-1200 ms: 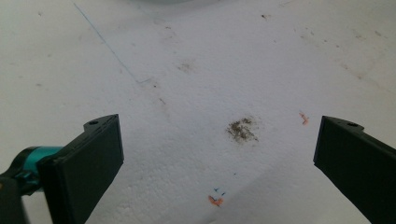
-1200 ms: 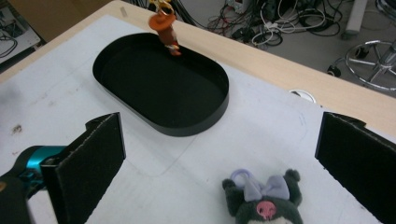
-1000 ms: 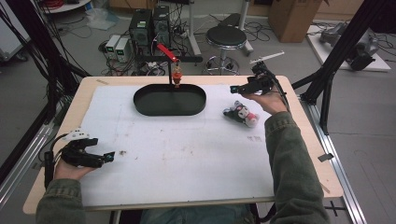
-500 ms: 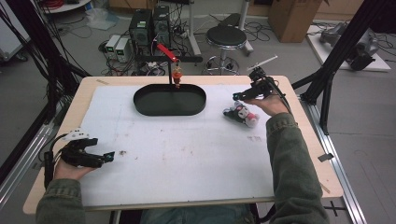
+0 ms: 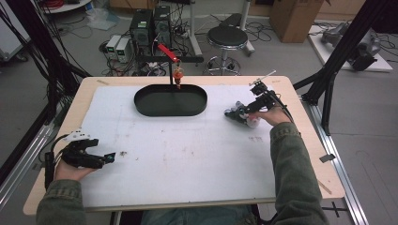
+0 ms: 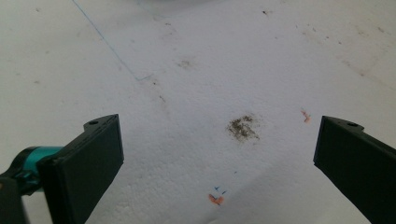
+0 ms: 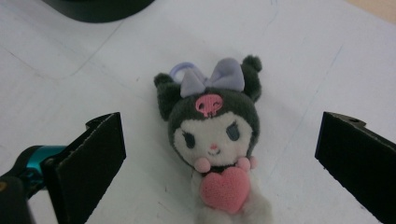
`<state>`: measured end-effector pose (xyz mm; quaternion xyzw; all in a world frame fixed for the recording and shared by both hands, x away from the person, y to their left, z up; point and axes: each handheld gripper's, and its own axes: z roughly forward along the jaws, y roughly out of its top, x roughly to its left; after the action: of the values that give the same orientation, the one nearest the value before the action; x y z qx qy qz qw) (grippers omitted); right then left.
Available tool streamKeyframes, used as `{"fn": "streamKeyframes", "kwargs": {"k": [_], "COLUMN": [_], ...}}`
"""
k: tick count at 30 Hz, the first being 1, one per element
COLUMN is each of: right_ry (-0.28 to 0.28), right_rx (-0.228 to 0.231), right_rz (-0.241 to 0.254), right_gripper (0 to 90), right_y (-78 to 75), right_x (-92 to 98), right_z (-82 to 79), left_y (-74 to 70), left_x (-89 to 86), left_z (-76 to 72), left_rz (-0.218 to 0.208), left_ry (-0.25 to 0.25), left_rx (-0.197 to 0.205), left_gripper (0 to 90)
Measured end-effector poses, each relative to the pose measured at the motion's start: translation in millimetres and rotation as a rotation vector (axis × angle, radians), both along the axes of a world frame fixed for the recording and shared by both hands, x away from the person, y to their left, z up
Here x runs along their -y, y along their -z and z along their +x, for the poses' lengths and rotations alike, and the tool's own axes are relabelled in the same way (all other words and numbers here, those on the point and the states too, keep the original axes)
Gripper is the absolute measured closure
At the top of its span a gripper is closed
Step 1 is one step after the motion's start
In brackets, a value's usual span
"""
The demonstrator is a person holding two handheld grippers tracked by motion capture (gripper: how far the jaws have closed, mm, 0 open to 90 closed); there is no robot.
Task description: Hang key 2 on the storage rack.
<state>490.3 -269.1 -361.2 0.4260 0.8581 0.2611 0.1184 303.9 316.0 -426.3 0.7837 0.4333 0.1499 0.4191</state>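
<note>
A small plush toy (image 7: 212,135) with a dark hood, a lilac bow and a pink heart lies face up on the white table cover; in the high view the plush toy (image 5: 241,114) is right of the tray. My right gripper (image 7: 219,154) hovers just above it, open, jaws spread wide to either side of the toy without touching it. The right gripper (image 5: 244,111) points left from the person's right hand. My left gripper (image 5: 104,159) rests open near the table's front left, over bare stained cover (image 6: 243,128).
A black oval tray (image 5: 170,100) lies at the back middle, with a stand holding a red clamp (image 5: 170,52) and an orange piece behind it. The wooden table edge (image 5: 309,140) runs close on the right. A stool and computers stand beyond the table.
The right hand has come down and leftward from a raised position, bringing its gripper low over the plush toy. The left gripper has stayed put.
</note>
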Motion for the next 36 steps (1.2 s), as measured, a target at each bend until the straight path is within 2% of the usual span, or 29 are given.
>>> {"fn": "streamKeyframes", "kwargs": {"k": [3, 8, 10, 14, 17, 18, 19, 21, 23, 25, 27, 32, 36], "right_ry": [-0.002, -0.001, 0.003, -0.014, -0.024, -0.023, -0.033, -0.049, -0.077, -0.093, -0.095, -0.114, -0.108], "right_rx": [-0.017, -0.042, -0.054, -0.063, -0.066, -0.076, -0.085, -0.101, -0.130, -0.115, -0.102, -0.113, -0.115], "right_rz": [-0.031, -0.043, -0.064, -0.147, -0.148, -0.151, -0.169, -0.213, -0.223, -0.246, -0.225, -0.148, -0.112], "right_gripper": [0.7, 0.7, 0.7, 1.8, 5.9, 10.1, 17.7, 26.1, 40.3, 44.9, 47.4, 48.8, 49.1], "right_y": [6.6, 17.1, 22.2, 31.9, 36.4, 37.7, 39.0, 42.2, 44.4, 43.6, 40.7, 32.1, 26.0], "right_x": [-0.5, -1.0, -1.8, -5.3, -5.2, -5.8, -6.1, -7.8, -9.9, -12.6, -12.9, -10.8, -6.6], "right_z": [0.3, 3.3, 4.0, 4.7, 6.0, 6.1, 6.2, 6.4, 5.7, 4.0, 3.1, -0.3, -3.1], "left_y": [-0.6, -1.2, -1.1, -0.8, -0.5, -0.5, -0.5, -0.5, -0.7, -0.9, -1.0, -1.1, -0.8], "left_x": [0.0, -1.0, -1.0, -1.0, -0.7, -0.7, -0.7, -0.7, -1.3, -1.6, -1.5, -1.0, -1.4], "left_z": [-0.5, -1.1, -0.9, -0.5, -0.3, -0.3, -0.2, -0.3, -0.2, -0.4, -0.4, -0.7, -0.1], "left_rz": [-0.005, -0.014, -0.012, -0.007, -0.012, -0.011, -0.011, -0.016, -0.016, -0.019, -0.018, -0.018, -0.017], "left_ry": [-0.002, -0.008, -0.005, -0.005, -0.005, -0.003, -0.001, -0.003, 0.000, -0.001, 0.000, -0.001, 0.001], "left_rx": [0.004, 0.007, 0.007, 0.006, 0.004, 0.004, 0.003, 0.002, 0.004, 0.003, 0.004, 0.003, 0.003], "left_gripper": [2.0, 2.0, 2.0, 2.0, 2.0, 2.0, 2.0, 2.0, 2.0, 2.0, 2.0, 2.0, 2.0]}}
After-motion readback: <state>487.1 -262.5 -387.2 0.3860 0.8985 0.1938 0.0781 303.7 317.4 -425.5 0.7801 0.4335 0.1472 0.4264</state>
